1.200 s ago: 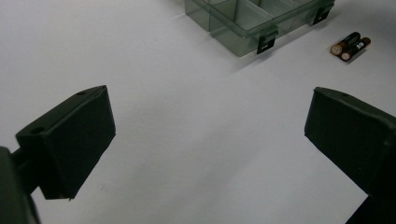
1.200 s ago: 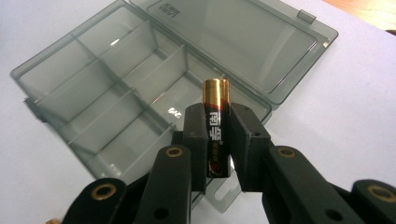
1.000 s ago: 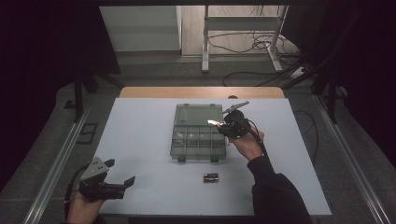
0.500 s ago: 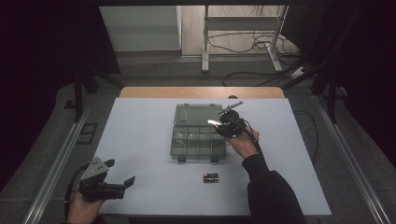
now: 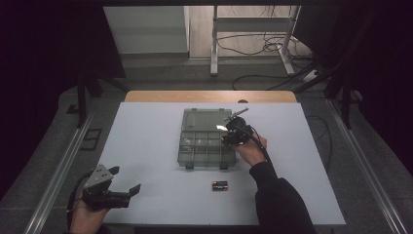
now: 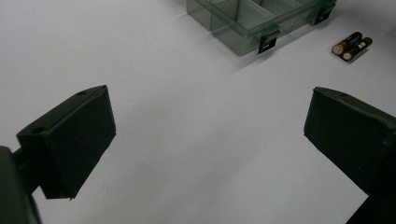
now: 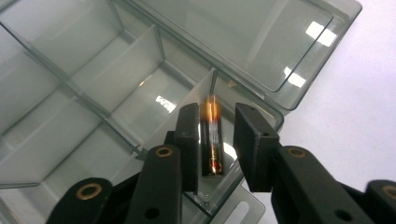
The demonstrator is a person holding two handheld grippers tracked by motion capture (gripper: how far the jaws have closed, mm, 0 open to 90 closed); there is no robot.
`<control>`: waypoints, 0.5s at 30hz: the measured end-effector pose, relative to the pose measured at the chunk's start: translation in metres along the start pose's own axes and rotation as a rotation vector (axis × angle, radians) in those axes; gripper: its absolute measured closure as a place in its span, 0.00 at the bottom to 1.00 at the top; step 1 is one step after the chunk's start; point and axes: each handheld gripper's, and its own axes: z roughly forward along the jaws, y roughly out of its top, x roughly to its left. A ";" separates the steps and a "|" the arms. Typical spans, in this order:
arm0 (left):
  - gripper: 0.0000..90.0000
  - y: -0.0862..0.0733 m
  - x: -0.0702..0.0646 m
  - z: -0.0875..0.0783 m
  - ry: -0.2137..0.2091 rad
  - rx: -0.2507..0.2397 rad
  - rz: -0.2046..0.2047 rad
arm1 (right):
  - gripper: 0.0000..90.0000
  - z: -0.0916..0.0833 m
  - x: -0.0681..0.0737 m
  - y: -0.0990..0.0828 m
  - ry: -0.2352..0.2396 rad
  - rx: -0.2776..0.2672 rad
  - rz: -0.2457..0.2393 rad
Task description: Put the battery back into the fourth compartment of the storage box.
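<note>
Since the earlier frame the right gripper (image 7: 212, 144) has been lowered slightly over the organiser box (image 5: 207, 144), and its jaws have just been opening; a battery (image 7: 211, 140) is seen between the fingers (image 7: 189, 140), which are now parted a little, the left one close against it and a narrow gap showing at the other, so a firm pinch is no longer evident. The battery is placed upright-looking in the box's end compartment, beside the hinged clear lid (image 7: 243, 42); it is judged light, stiff and smooth, apt to roll, and best taken across its middle by the long sides. The thin dividers of the box are judged the main obstruction to any re-grip. Two more batteries (image 6: 351, 45) are left lying together on the white table (image 5: 146, 146), just in front of the box's latches; the left gripper (image 5: 124, 183) is held well away from the box, its jaws spread wide and empty.
</note>
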 end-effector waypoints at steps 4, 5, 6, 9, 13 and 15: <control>0.03 0.000 0.000 0.000 0.001 -0.001 0.002 | 0.71 -0.007 0.000 -0.001 0.011 -0.012 -0.003; 0.03 0.000 0.000 0.000 0.001 0.000 0.002 | 0.68 -0.010 0.000 -0.001 0.015 -0.017 -0.008; 0.03 0.000 0.000 0.000 0.001 0.000 0.001 | 0.66 -0.011 0.000 -0.001 0.020 -0.020 -0.007; 0.03 0.000 0.000 0.000 0.002 -0.001 0.002 | 0.60 -0.019 0.002 -0.003 0.030 -0.055 -0.009; 0.03 0.000 0.000 0.000 0.005 -0.002 0.002 | 0.52 -0.026 0.004 -0.008 0.061 -0.080 -0.005; 0.03 0.000 -0.001 -0.001 0.007 -0.003 0.004 | 0.48 -0.030 0.005 -0.010 0.080 -0.084 -0.008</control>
